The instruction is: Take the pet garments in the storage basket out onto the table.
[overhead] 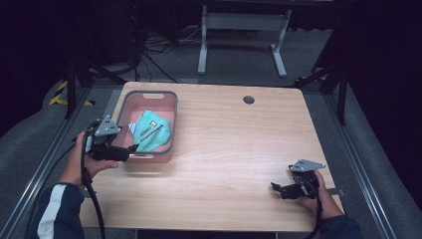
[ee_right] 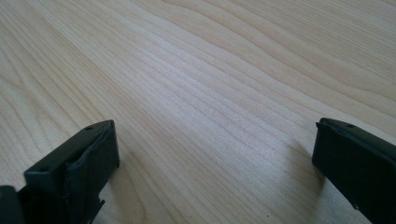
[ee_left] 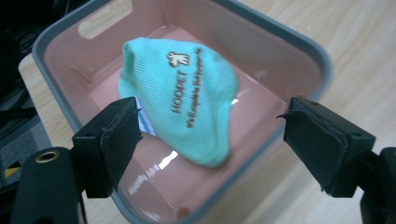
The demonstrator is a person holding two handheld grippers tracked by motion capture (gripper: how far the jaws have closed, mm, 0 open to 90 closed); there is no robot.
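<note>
Left tongs (ee_left: 210, 140) gape wide, empty, just above the mint sock (ee_left: 182, 100) lying inside the pink bin (ee_left: 299, 46); next comes lowering and pinching it, I judge. Right tongs (ee_right: 215, 168) hang open, empty, over bare tabletop (ee_right: 210, 70).

The left hand (overhead: 82, 159) came in from the lower left, its forearm in a dark sleeve (overhead: 57, 211) with a white stripe, and held the left gripper (overhead: 130, 148) pointing to the right, its grey plate on top. Its jaws stood wide apart with nothing between them. The right hand (overhead: 321, 194) came in from the lower right and held the right gripper (overhead: 274, 187) low, pointing left, its jaws also wide apart and holding nothing. A cable trailed down from each gripper
</note>
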